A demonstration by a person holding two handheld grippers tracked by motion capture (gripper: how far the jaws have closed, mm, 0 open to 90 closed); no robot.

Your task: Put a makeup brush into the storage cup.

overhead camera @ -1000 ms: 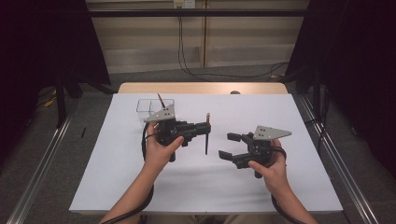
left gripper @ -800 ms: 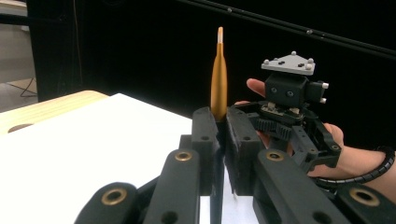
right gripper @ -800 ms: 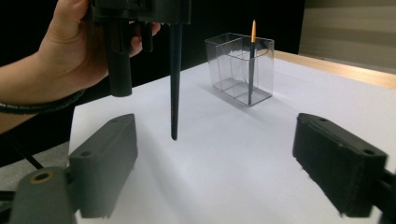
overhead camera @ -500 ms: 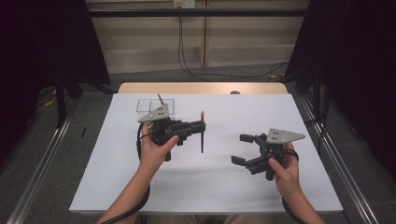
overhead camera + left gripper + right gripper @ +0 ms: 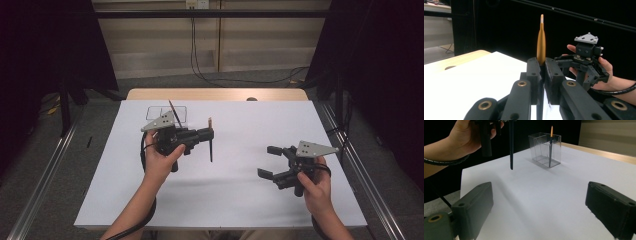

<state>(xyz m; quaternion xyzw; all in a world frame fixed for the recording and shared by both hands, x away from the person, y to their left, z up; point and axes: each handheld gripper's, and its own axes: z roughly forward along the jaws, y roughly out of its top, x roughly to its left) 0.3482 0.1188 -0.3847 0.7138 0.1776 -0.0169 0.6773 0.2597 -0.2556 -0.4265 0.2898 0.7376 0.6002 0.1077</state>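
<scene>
Left tool (image 5: pixel 206 134) clamped tight, right tool (image 5: pixel 270 161) held with jaws spread wide.

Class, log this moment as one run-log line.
left gripper: shut on brush | right gripper: open, empty | clear box: holds second brush

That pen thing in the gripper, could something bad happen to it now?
Maybe. The left gripper pinches the pen at one narrow spot on its gold end, so it could swing or slip out and drop onto the white table. The clear box already holds another pen leaning inside, so putting this one in might bump it or tip the light box. The right gripper is open and too far away to catch anything.
</scene>
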